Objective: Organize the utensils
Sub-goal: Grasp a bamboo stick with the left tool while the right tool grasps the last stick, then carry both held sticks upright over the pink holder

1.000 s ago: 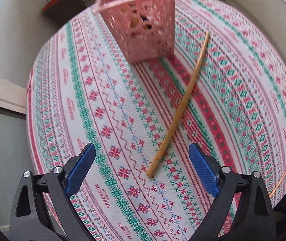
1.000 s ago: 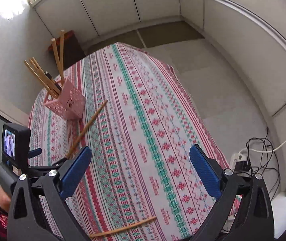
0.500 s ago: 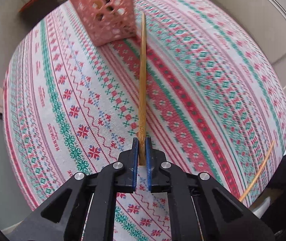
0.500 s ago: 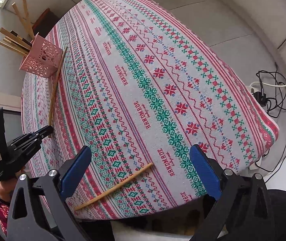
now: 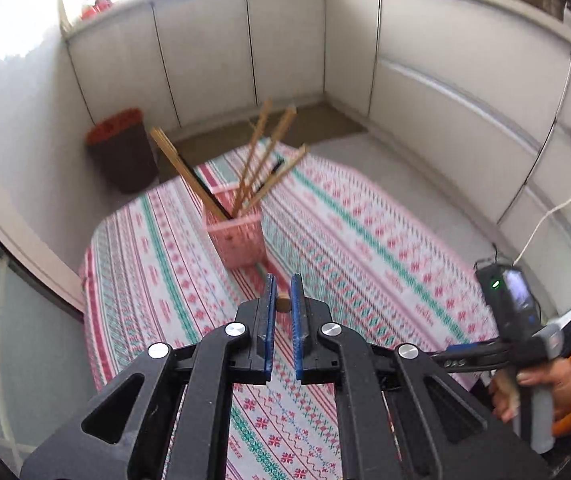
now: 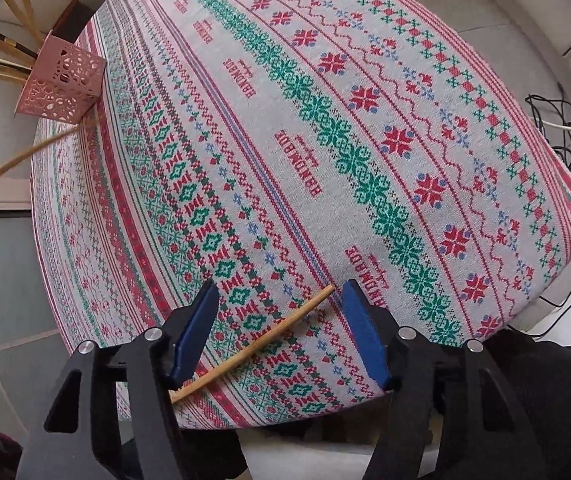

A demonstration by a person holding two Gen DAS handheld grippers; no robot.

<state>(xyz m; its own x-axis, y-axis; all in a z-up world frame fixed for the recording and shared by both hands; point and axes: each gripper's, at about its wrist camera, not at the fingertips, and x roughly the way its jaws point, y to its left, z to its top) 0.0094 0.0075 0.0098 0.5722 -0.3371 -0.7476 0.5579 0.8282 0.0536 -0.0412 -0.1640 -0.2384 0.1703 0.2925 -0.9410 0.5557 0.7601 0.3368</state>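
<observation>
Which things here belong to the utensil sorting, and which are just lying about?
Belong to the job:
- pink basket holding chopsticks
- chopstick gripped in the left gripper
- chopstick on the cloth between the open fingers of the right gripper

Just lying about:
- bin on the floor
- cables
- patterned tablecloth

Pale grey panelled walls [image 5: 285, 48] enclose a grey floor [image 5: 417, 188] with a brown mat [image 5: 317, 124]. A dark round bin with a red rim [image 5: 119, 156] stands in the corner; daylight glares at upper left. Black cables [image 6: 561, 120] lie on the floor.
</observation>
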